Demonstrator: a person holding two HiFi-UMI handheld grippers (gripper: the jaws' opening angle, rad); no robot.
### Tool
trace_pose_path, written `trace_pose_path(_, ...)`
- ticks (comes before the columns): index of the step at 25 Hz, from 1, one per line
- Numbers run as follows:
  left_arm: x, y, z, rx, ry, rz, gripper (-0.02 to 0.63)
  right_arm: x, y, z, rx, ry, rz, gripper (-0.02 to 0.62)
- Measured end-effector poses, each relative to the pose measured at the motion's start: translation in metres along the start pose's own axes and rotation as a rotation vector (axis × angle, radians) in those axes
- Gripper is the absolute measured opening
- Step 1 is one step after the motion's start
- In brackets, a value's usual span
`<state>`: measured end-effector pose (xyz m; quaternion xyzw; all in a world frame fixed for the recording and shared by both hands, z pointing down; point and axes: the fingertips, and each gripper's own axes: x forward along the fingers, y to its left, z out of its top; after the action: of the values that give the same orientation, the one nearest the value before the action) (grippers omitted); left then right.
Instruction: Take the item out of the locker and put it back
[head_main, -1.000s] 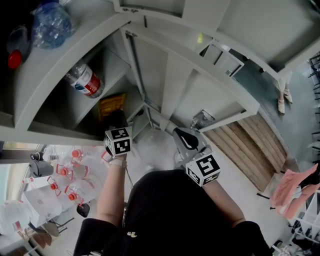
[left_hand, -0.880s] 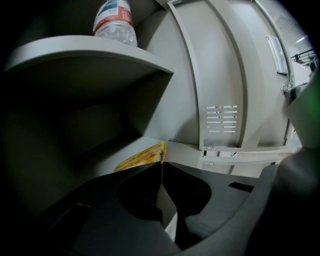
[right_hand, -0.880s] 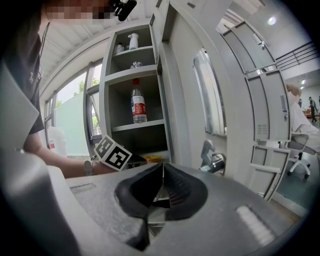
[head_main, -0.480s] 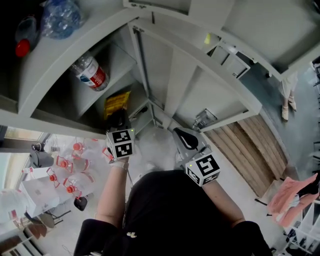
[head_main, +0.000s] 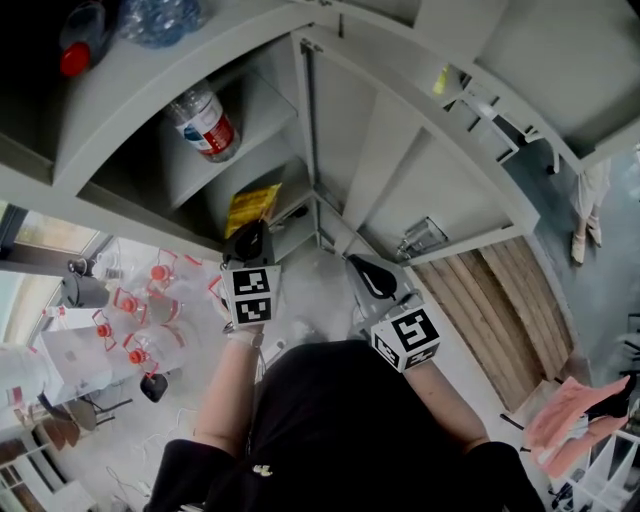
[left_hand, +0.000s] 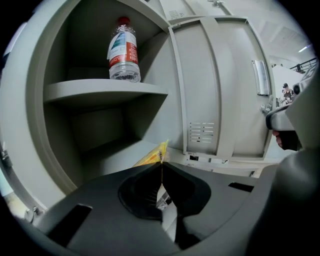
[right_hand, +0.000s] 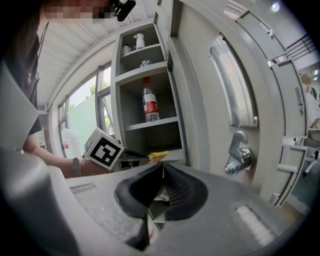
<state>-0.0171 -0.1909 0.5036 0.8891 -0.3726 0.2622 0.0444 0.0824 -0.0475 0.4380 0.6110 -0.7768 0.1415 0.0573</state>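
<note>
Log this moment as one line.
left gripper: shut on yellow packet | right gripper: shut, empty | water bottle: on upper shelf

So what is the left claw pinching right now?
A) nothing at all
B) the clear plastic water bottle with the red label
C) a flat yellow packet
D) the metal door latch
C: the left claw is closed on the flat yellow packet, whose edge pokes out past its tips; the clear plastic water bottle stands apart on the grey shelf above.

The upper shelf (left_hand: 100, 90), above the left tongs (left_hand: 162, 162), carries an upright water bottle (left_hand: 123, 50); the lower shelf (left_hand: 110, 157), just ahead of them, seemingly bears a yellow packet (left_hand: 150, 156).
</note>
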Motion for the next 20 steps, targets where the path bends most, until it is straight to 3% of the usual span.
trace_pose_path(20,-0.07,-0.009,0.0,-0.045,-0.042,0.034,0.018,0.022,0.039,-0.003,-0.033,0.025,0.169,0.003)
